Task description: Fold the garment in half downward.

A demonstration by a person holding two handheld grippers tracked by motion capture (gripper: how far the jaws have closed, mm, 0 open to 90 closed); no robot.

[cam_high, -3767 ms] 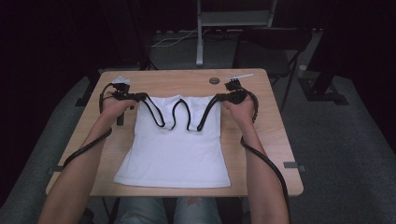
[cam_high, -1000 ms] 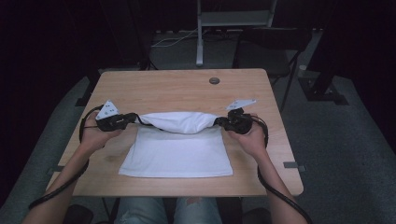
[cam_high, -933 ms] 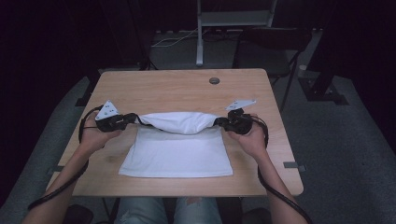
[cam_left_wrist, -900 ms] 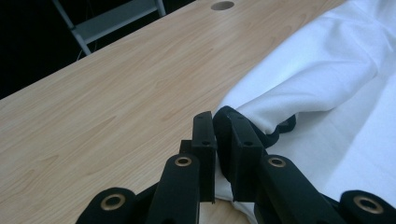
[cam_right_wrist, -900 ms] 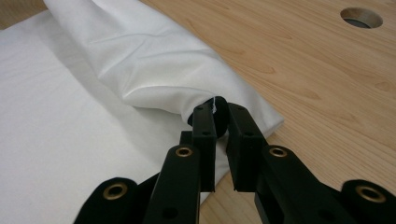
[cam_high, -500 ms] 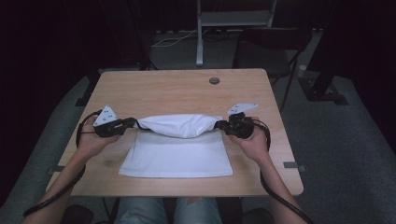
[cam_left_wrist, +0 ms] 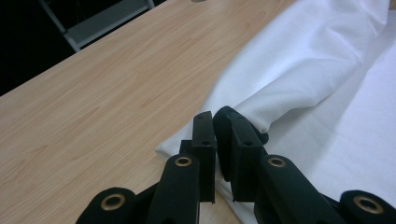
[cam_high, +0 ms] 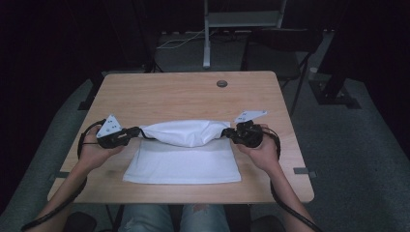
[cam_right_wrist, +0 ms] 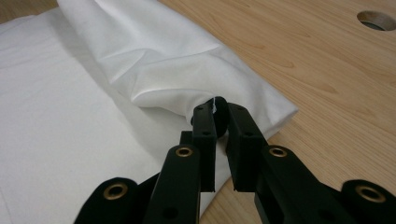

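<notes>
A white garment lies on the wooden table, its far part lifted into a sagging roll stretched between my two grippers. My left gripper is shut on the roll's left end, and the left gripper view shows its jaws pinching the bunched cloth. At the right end my right gripper is shut on the other corner, with white fabric running out from between its jaws. Both grippers hover just over the garment's far edge.
A round cable hole sits in the tabletop at the far side. Bare wood stretches beyond the garment. A metal stand and dark chairs are behind the table. The person's knees are at the near edge.
The garment lay flat with my grippers at its far corners. Now its far part is lifted and carried toward the person. In the last second the left gripper drifted a little nearer.
</notes>
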